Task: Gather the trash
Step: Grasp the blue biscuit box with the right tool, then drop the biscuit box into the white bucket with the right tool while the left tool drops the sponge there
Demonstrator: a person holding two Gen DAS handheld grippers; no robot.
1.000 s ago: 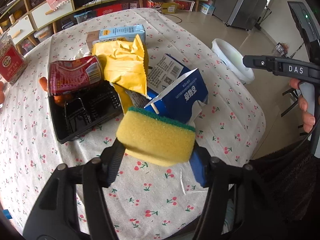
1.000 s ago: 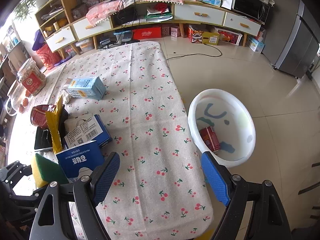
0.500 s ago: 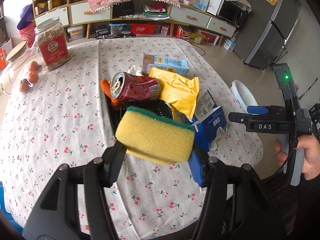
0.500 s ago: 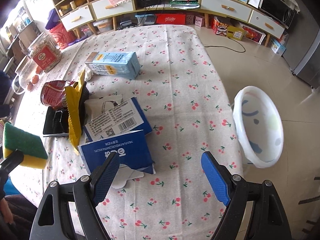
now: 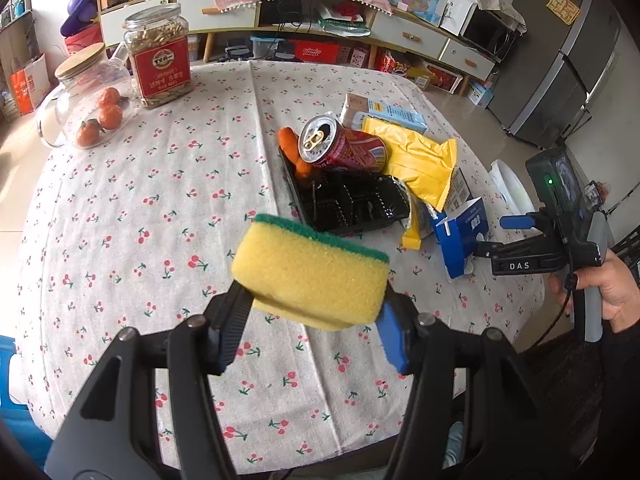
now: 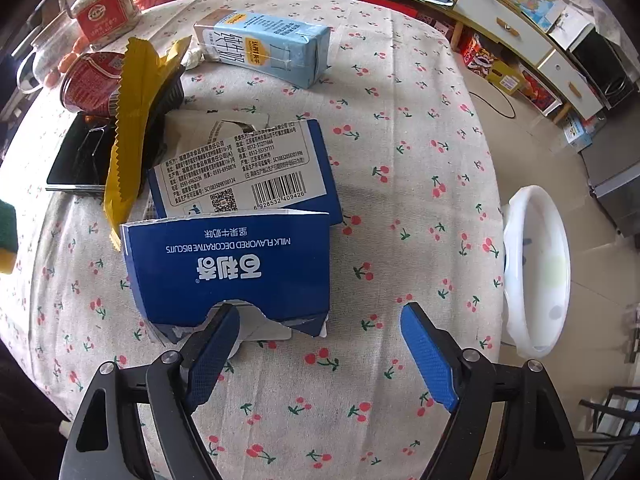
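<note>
The right gripper [image 6: 320, 354] stands wide with nothing between its blue pads, pointing steeply down at the table [image 6: 420, 168]. The torn blue biscuit box [image 6: 228, 272] lies just ahead of it and offset toward its left finger – the box's ragged near edge is level with that fingertip, while the other finger stands over bare cloth. The box's long axis runs across the view, roughly parallel to the line between the fingers, so a straight closure would meet the box end to end; judged from this view, the claw needs to shift toward the box or roll to span the short side. The left gripper [image 5: 316, 320] is clamped on a yellow-and-green sponge [image 5: 310, 270] held above the table, so it is not free; the right hand is the nearer and available one. The white basin [image 6: 536, 276] sits on the floor off the table's edge – on the side opposite the box.
</note>
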